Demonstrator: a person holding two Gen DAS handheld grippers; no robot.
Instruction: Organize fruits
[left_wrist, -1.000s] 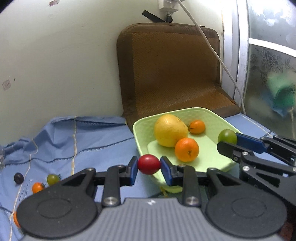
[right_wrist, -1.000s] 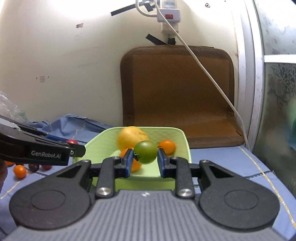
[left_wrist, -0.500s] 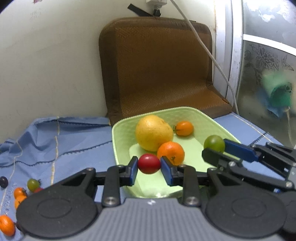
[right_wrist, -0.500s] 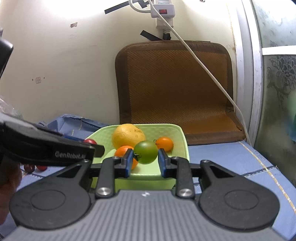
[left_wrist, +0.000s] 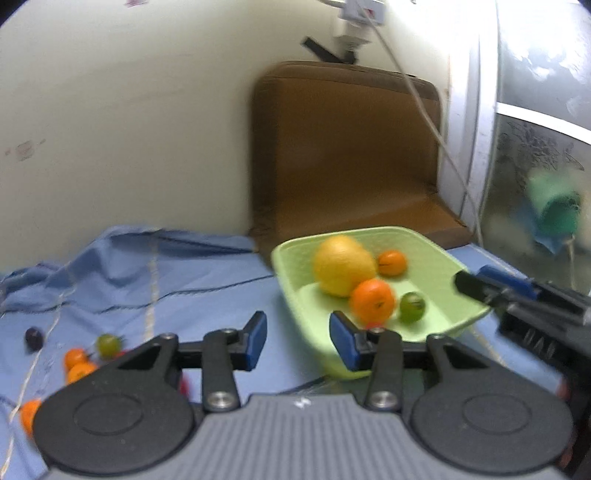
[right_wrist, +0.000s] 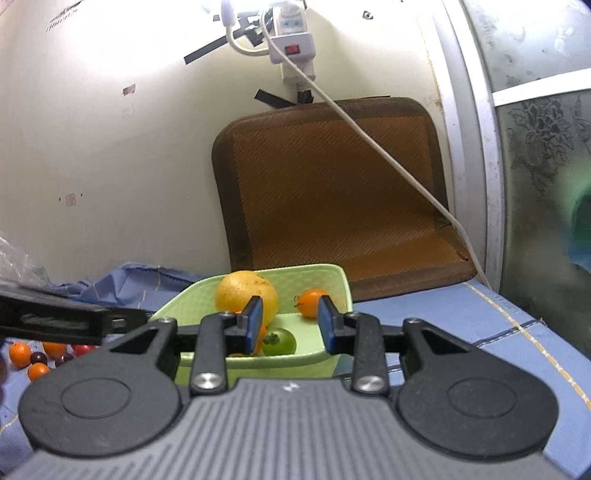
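My left gripper (left_wrist: 297, 338) stands with its jaws apart and nothing between the pads; they have just been opening. A sliver of red shows behind the right pad, likely the red tomato (left_wrist: 371, 325) at the near edge of the tray (left_wrist: 295, 258); blur keeps me from being sure. My right gripper (right_wrist: 290, 323) is also parted and empty, its jaws just opening too, and the green tomato (right_wrist: 279, 341) lies on the tray floor below and between its pads, clear of them.

I judge both drops as made; this is the release step. The tray already holds a big yellow fruit (left_wrist: 343, 271), an orange (left_wrist: 372, 300) touching it in front, and a small orange tomato (left_wrist: 391, 263) toward the far edge.

Next I need to back both grippers off the tray without knocking its rim, then swing to the loose fruit on the blue cloth (left_wrist: 147, 273): a green tomato, several small orange ones (left_wrist: 75, 358) and a dark grape (left_wrist: 34, 338) near the cloth's left edge.

The two grippers sit close over the tray's near corner, so they could clash. A white cable (right_wrist: 369, 140) hangs over the brown mat (right_wrist: 332, 192) behind the tray, well apart from my path.
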